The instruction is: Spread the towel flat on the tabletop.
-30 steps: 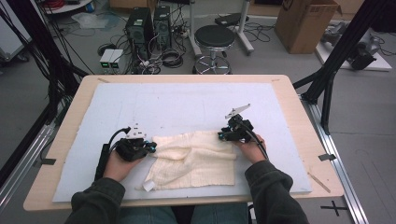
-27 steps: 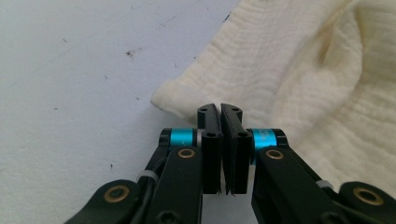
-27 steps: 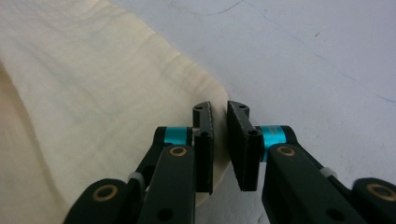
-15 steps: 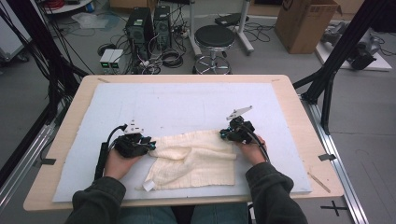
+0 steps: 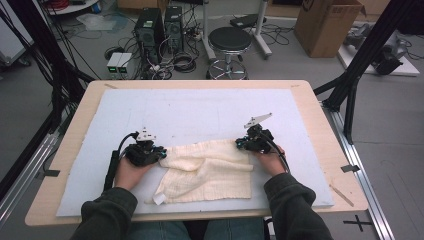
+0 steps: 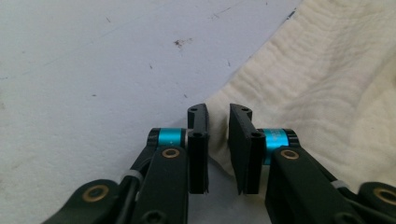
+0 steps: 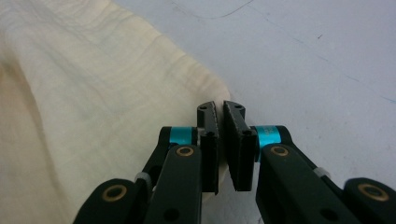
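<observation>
High view. One cream cloth [image 5: 207,170] lying rumpled on the white mat [image 5: 200,110], at the near side of the wooden table [image 5: 310,100], between two hands. Left gripper [image 5: 161,154] at the far left corner of the cloth, right gripper [image 5: 242,144] at the far right corner. Counted here: one cloth, one mat, two grippers; behind the table one round stool [image 5: 230,39] and one cardboard box [image 5: 327,25].

Left gripper view. Left gripper [image 6: 218,112] with a narrow gap between the jaws, just now closing. Edge of the cloth [image 6: 317,93] standing inside this gap, but not yet pinched as far as visible. Bare mat [image 6: 93,70] on the other side.

Right gripper view. Right gripper [image 7: 218,107] with jaws almost together, clamped on the very corner of the cloth [image 7: 93,93].

Judging by the wrinkles and the loose weave: light, very soft, no stiffness at all, not fragile, not slippery. Likely to sag and fold when lifted. Best taken at the two far corners, a little inside the hem, with enough fabric in the jaws to avoid slipping out.
</observation>
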The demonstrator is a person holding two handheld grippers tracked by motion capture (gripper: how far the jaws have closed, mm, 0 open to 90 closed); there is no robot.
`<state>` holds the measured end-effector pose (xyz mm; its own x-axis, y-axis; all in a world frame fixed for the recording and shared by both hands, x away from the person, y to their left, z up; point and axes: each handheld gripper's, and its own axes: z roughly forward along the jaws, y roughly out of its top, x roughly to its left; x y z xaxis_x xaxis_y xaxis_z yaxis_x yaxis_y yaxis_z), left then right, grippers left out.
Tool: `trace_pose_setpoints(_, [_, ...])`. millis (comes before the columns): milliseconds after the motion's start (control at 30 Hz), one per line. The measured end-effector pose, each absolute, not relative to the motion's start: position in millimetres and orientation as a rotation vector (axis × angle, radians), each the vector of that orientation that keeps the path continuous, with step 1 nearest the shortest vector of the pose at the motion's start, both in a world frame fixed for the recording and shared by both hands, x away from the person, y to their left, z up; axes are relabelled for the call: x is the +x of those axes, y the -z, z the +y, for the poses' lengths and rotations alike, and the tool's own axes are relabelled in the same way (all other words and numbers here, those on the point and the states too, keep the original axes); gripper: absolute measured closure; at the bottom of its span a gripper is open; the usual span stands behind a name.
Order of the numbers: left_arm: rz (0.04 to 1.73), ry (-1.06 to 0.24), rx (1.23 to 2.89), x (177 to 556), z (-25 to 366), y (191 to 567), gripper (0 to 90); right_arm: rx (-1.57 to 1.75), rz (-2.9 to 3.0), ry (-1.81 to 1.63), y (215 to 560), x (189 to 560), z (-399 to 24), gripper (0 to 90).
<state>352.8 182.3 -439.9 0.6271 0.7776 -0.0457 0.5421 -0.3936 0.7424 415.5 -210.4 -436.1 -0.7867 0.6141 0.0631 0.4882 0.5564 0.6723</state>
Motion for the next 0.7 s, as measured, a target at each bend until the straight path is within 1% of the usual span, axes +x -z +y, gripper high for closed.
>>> trace_pose_setpoints(33, [1.018,-0.391,2.104,352.7,182.3,439.8,79.5,0.933,2.610,-1.046,436.1,415.5,-210.5,84.9])
trace_pose_setpoints(100, [1.015,-0.399,2.108,351.6,180.1,439.8,85.7,0.924,2.613,-1.056,436.5,416.3,-211.2,84.9])
trace_pose_setpoints(167, [1.002,-0.422,2.128,350.3,177.7,438.8,87.3,0.926,2.618,-1.073,437.0,417.7,-212.9,85.3])
trace_pose_setpoints(267, [1.009,-0.440,2.127,349.8,178.1,437.5,87.8,0.921,2.626,-1.086,436.9,418.5,-213.5,85.7])
trace_pose_setpoints(467, [1.033,-0.505,2.023,350.4,190.3,419.7,87.9,0.880,2.613,-1.162,427.9,417.4,-208.5,86.0])
trace_pose_setpoints(533, [1.042,-0.516,2.007,356.3,192.7,413.7,88.0,0.849,2.584,-1.188,417.7,417.8,-206.5,86.1])
trace_pose_setpoints(700, [1.087,-0.538,1.933,389.5,199.3,394.6,87.9,0.855,2.489,-1.196,391.7,431.0,-207.3,86.1])
